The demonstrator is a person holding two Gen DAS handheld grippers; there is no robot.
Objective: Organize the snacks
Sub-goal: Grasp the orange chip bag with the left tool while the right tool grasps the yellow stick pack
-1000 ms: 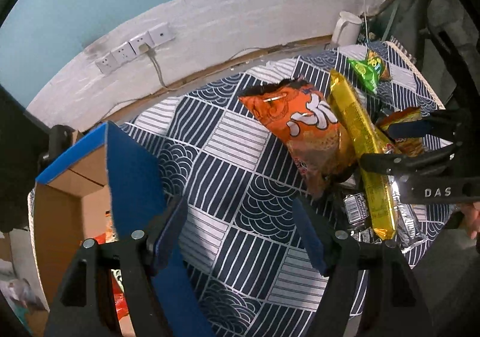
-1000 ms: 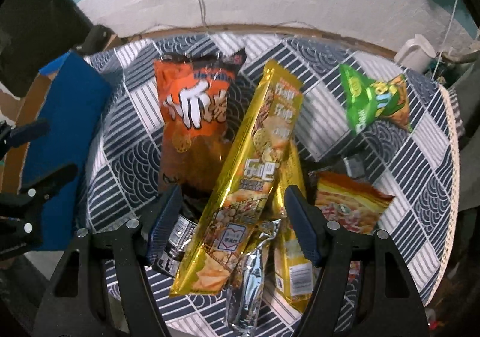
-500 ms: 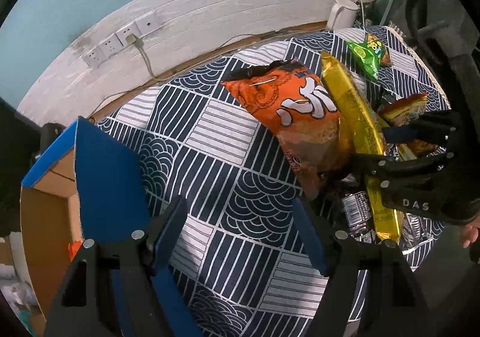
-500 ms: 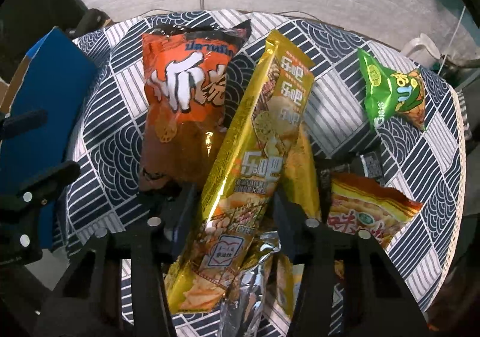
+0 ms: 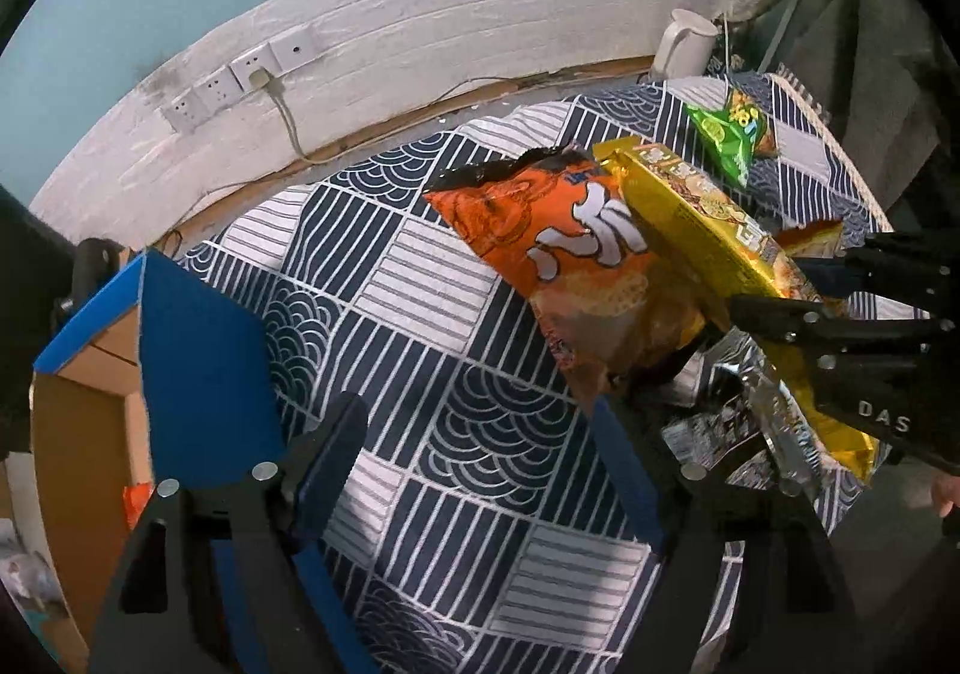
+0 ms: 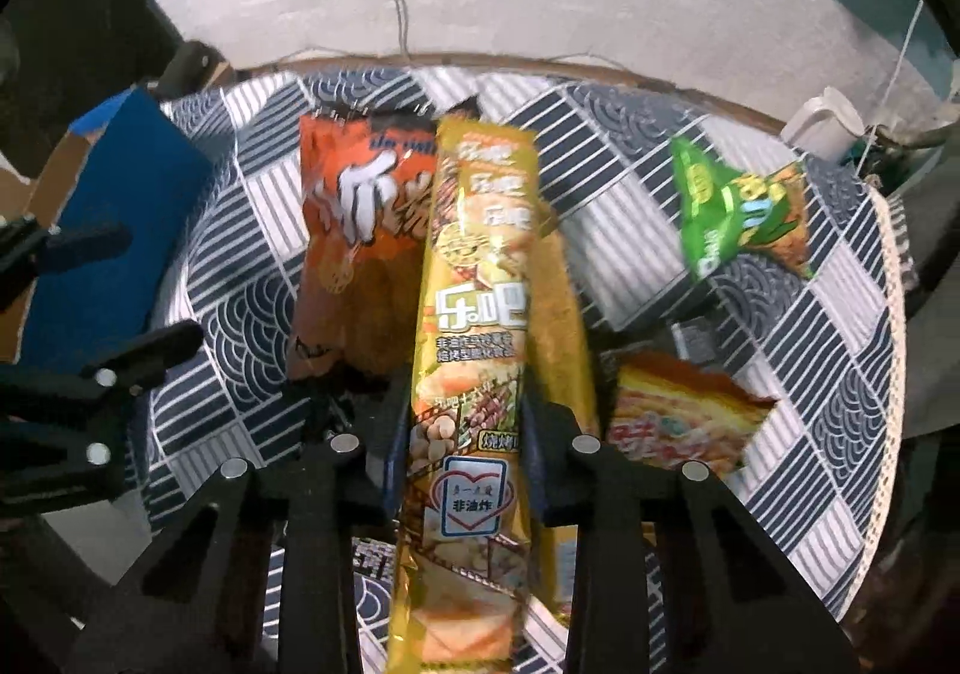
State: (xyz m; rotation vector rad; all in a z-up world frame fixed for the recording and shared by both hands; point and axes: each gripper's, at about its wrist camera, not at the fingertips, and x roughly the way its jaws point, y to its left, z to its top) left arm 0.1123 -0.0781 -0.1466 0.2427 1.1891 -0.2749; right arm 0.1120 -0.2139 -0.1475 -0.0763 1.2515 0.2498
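My right gripper (image 6: 465, 422) is shut on a long gold snack pack (image 6: 474, 326) and holds it lifted off the table; it also shows in the left wrist view (image 5: 696, 218). An orange chip bag (image 6: 354, 248) lies just left of it, also in the left wrist view (image 5: 576, 260). A second gold pack (image 6: 564, 326) lies underneath. A green bag (image 6: 726, 212) and an orange-yellow bag (image 6: 678, 410) lie to the right. My left gripper (image 5: 480, 434) is open and empty above the patterned tablecloth (image 5: 372, 266), beside a cardboard box with blue flaps (image 5: 198, 350).
A white kettle (image 5: 684, 44) stands at the table's back right. Wall sockets with a plugged cable (image 5: 246, 74) sit on the white brick wall behind. Silver foil packs (image 5: 738, 422) lie at the front right edge. The box holds something orange (image 5: 135, 500).
My right gripper closed on the long gold pack and raised it, turning it upright in view. My left gripper stayed open, shifting slightly near the box.
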